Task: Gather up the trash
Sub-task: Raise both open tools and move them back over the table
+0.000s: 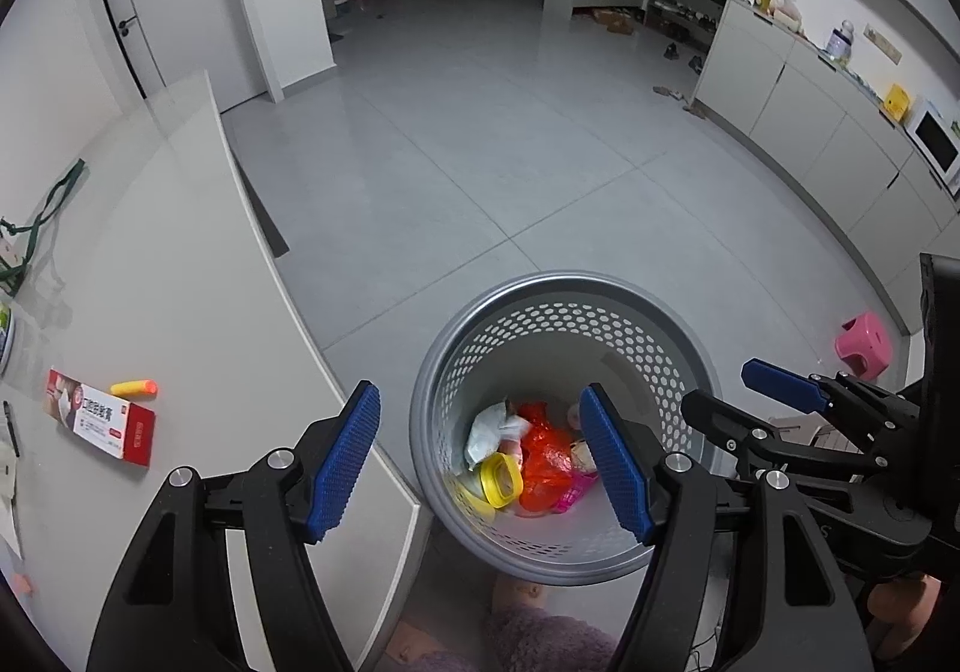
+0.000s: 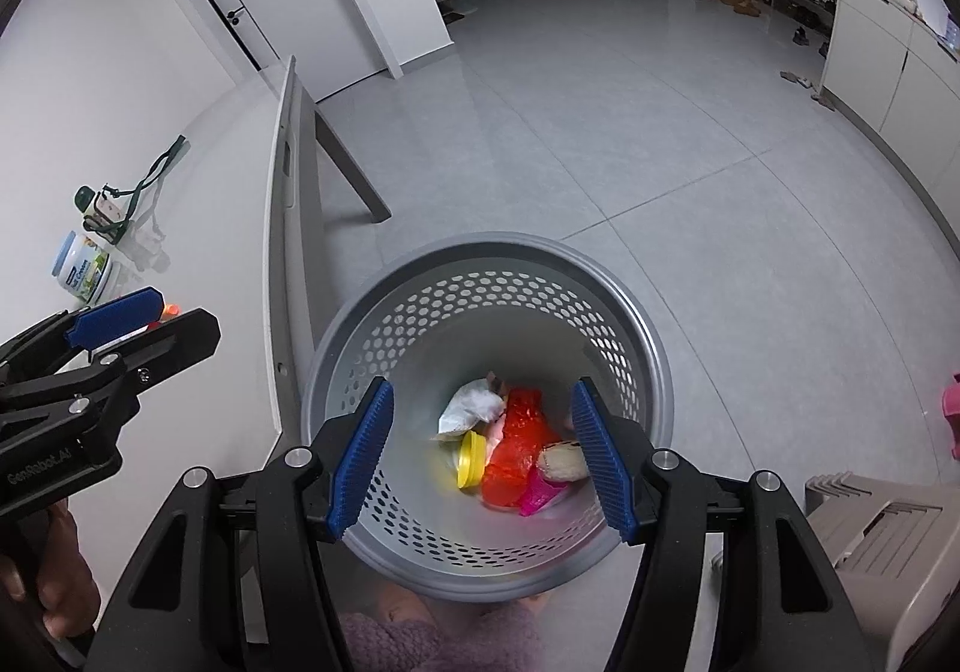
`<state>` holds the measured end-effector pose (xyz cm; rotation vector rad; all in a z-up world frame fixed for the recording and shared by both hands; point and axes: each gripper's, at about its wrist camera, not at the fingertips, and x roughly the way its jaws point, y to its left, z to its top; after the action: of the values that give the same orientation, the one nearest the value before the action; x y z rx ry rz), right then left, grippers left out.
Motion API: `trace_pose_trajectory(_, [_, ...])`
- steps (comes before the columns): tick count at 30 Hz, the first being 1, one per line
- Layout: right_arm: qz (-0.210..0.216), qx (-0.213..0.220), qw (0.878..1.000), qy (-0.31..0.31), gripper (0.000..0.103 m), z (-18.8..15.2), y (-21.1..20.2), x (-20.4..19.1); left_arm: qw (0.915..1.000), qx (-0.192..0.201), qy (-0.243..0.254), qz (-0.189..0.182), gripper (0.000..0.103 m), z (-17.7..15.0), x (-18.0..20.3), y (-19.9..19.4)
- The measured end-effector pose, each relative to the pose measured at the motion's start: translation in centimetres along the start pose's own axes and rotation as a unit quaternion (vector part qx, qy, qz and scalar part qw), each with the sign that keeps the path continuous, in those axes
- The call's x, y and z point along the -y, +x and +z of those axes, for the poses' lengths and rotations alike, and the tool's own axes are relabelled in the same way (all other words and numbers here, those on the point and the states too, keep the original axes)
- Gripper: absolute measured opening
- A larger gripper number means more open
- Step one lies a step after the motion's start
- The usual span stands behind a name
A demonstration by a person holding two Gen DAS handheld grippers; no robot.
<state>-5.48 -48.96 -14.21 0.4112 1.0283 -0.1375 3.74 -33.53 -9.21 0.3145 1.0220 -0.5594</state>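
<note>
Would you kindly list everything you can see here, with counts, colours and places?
bin: one, grey, perforated, on the floor beside the table
trash: several pieces, white, yellow, red, pink, in the bin's bottom
table: one, pale grey, left of the bin
box: one, red and white, on the table
foam dart: one, yellow with orange tip, beside the box
jar: one, white and blue, on the table
stool: one, pink, on the floor, right
left hand-held gripper: open, empty, above the bin
right hand-held gripper: open, empty, above the bin

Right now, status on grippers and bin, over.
Left gripper open, empty. Right gripper open, empty. Grey perforated plastic bin holds trash. Nothing blocking.
</note>
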Motion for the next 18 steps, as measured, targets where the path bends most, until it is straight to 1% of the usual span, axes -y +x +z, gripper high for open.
trace_pose_trajectory(5, [0.015,0.006,1.000,-0.019,0.060,0.6,-0.3,-1.2,0.9996,0.014,-0.019,0.016,0.070,0.1,-1.0,-1.4])
trace_pose_trajectory(10, [0.038,0.005,0.998,-0.049,0.061,1.4,0.1,-3.2,0.9969,0.029,-0.057,0.045,0.075,-0.4,-3.4,-2.9])
trace_pose_trajectory(14, [0.058,0.000,0.995,-0.080,0.061,2.3,0.8,-5.5,0.9925,0.032,-0.095,0.071,0.075,-1.3,-6.0,-3.8])
trace_pose_trajectory(18, [0.080,-0.007,0.990,-0.114,0.064,3.2,1.8,-8.5,0.9842,0.029,-0.139,0.105,0.076,-2.8,-9.4,-4.3])
